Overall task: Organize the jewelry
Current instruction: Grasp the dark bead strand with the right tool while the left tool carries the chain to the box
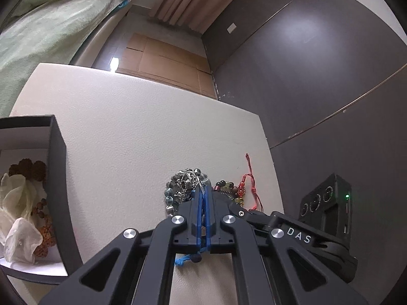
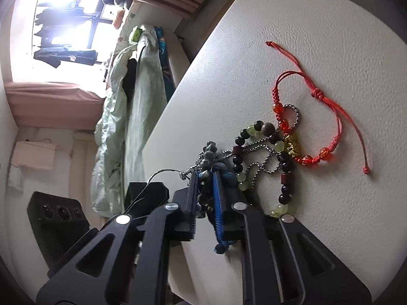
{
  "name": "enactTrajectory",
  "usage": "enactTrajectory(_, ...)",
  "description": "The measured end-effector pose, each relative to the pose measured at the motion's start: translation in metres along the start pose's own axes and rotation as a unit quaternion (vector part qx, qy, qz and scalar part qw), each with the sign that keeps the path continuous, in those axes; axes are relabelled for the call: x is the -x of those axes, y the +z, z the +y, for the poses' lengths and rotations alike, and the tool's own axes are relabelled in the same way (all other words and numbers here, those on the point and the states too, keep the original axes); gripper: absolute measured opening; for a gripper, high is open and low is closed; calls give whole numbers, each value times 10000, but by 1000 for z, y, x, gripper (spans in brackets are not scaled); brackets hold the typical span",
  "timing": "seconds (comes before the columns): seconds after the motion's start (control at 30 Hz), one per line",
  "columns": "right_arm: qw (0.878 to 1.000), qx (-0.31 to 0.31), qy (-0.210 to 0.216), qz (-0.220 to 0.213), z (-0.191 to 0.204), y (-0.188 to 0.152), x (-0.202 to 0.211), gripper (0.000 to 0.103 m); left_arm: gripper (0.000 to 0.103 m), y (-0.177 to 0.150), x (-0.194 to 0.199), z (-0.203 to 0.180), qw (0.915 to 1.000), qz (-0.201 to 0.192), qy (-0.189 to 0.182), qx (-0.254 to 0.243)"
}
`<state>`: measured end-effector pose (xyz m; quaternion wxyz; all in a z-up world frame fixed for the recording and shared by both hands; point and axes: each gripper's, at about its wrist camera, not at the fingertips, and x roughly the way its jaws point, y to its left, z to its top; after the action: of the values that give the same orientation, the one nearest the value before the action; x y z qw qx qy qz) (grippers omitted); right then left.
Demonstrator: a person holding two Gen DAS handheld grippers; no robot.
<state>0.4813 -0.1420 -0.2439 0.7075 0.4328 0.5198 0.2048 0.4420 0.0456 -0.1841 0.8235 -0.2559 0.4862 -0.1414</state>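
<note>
— From the left wrist: the left gripper (image 1: 202, 190) is nipped nearly shut on the grey bead tangle (image 1: 183, 186), near the right edge of the white table (image 1: 142, 132). The black box (image 1: 57, 178) with brown beads (image 1: 33, 169) and pale cloth inside sits well apart, to the left.

— How will that tangle handle?

— Light, limp and slippery, I'd judge; it will sag and may drag its neighbours. Best pinched at a dense knot of beads (a single strand would slide out).

— And the right wrist?

— The right gripper (image 2: 204, 178) has its jaws a small way apart, with blue cord and grey beads between them; whether it truly grips I cannot tell. Just beside lie the green-and-dark bead bracelet (image 2: 257, 150), a steel chain (image 2: 264, 162) crossing it, and the red cord bracelet (image 2: 328, 124). That chain looks likeliest to snag
</note>
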Motion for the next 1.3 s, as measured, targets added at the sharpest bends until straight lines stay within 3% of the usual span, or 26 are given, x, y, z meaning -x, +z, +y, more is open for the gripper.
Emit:
enactTrajectory(0.4, 9953, 594, 720, -271, 30, -9, 19, 10, 0, 10, 44, 4, 9989, -450, -115, 72)
enactTrajectory(0.47, 9941, 664, 815, -286, 35, -9, 19, 2, 0, 11, 53, 6, 9986, -505, -117, 73)
enactTrajectory(0.67, 9865, 979, 1246, -425, 56, -9, 26, 2, 0, 15, 87, 6, 9973, -729, -40, 21)
enactTrajectory(0.73, 9871, 1066, 1118, -422, 61, -10, 24, 2, 0, 15, 97, 7, 9968, -797, 47, -16)
enactTrajectory(0.83, 9924, 1143, 273, -363, 65, -10, 11, 2, 0, 14, 114, 10, 9956, -915, 187, -60)
enactTrajectory(0.93, 9925, 1161, -66, -364, 65, -6, 4, 2, 0, 11, 125, 16, 9949, -980, 246, -31)
enactTrajectory(0.97, 9921, 1184, -163, -386, 66, -3, 1, 10, 0, 11, 128, 19, 9947, -992, 274, -18)
enactTrajectory(1.0, 9913, 1214, -296, -411, 67, 0, -2, 30, 0, 10, 130, 21, 9946, -991, 295, -4)
enactTrajectory(1.07, 9888, 1296, -571, -473, 70, 7, -10, 53, 0, 8, 134, 25, 9946, -983, 328, 39)
enactTrajectory(1.23, 9845, 1486, -840, -410, 73, 14, -26, 52, 0, 4, 144, 35, 9939, -1026, 399, 84)
enactTrajectory(1.3, 9829, 1541, -984, -231, 70, 11, -36, 43, 0, 5, 146, 39, 9935, -1045, 437, 123)
